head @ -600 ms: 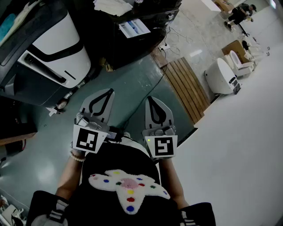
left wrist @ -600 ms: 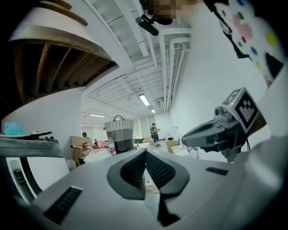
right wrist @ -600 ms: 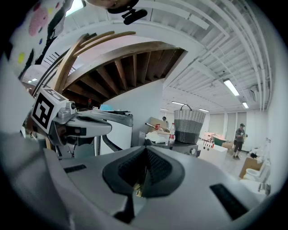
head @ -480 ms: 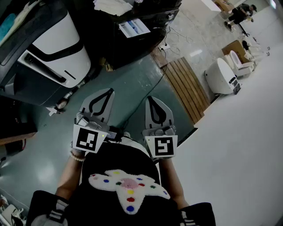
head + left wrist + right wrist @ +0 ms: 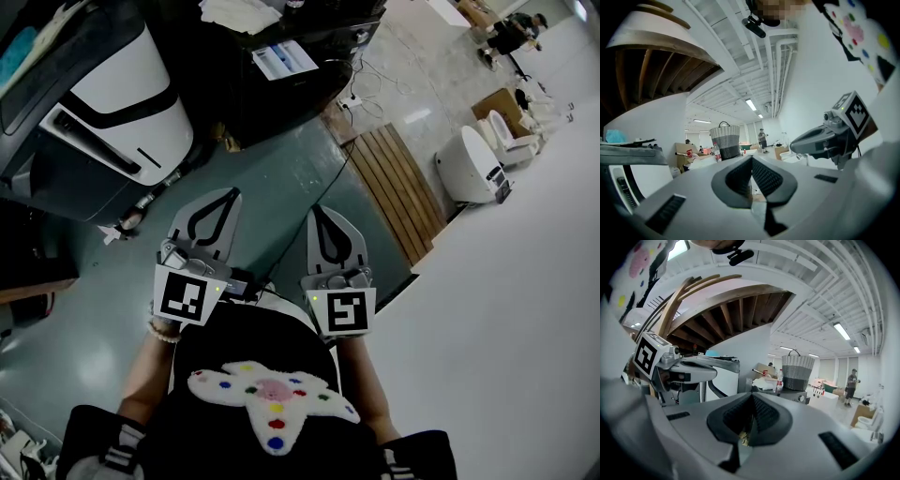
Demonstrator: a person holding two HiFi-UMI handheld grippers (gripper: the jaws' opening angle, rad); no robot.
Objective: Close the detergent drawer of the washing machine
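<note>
The person holds both hand-held grippers out level in front, side by side and a little apart, over the green floor [image 5: 281, 169]. The left hand-held gripper [image 5: 225, 197] is closed. Its two jaws press flat on each other and nothing is between them. The right hand-held gripper [image 5: 320, 214] is closed too, and it holds nothing.

The washing machine [image 5: 131, 84] is white with black bands. It stands ahead of the left hand-held gripper and off to that gripper's left, well apart from it. It is further from the right hand-held gripper, out past the left one. Neither hand-held gripper touches it. A long dark strip [image 5: 89, 142] runs across its front. I cannot tell if that strip is the detergent drawer, or if the drawer is pushed in or pulled out.

Straight ahead of both hand-held grippers, far off, stands a grey and white basket [image 5: 724, 140] with a handle. Ahead of the right hand-held gripper and off to its right, wooden slats [image 5: 398, 183] lie on the floor. Past the slats, further to the right, stands a white toilet [image 5: 469, 167].
</note>
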